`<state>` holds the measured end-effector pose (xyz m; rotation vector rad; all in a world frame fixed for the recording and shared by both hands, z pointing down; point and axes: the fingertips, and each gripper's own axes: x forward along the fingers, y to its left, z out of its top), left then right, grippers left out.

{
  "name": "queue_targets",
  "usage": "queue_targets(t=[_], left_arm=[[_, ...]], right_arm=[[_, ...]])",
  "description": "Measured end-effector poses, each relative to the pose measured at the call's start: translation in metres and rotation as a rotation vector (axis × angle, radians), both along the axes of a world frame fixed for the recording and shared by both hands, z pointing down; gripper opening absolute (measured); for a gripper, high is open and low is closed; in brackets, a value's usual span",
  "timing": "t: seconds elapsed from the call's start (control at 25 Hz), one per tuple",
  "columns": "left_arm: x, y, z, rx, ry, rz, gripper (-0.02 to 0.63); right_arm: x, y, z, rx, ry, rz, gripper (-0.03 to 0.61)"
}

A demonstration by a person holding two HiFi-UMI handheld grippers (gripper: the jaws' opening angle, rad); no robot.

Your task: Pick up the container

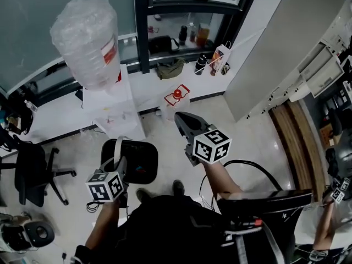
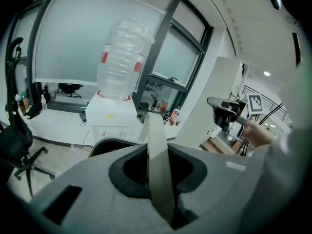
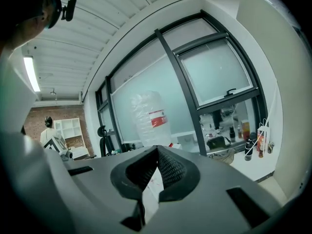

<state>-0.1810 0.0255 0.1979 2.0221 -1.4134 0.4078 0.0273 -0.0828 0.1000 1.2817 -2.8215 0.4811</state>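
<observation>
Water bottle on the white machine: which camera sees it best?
The left gripper view: the water bottle stands whole on the white dispenser, mid-picture. The head view shows it slanted, from above, at the top left. The right gripper view shows it smaller, its lower end hidden behind the right gripper.

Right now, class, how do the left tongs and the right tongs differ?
The left tongs clamp the pale strap of the container; the right tongs are shut on nothing. The left tongs tilt downward; the right tongs point higher, at the window. Each carries a marker cube.
</observation>
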Motion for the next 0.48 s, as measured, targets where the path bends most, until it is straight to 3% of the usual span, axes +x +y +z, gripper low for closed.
queue_targets(t=[0.48], left_arm=[[0.014, -0.002, -0.001, 0.005, 0.0, 0.018, 0.074]], right_arm=[[0.014, 0.001, -0.004, 0.006, 0.034, 0.004, 0.008]])
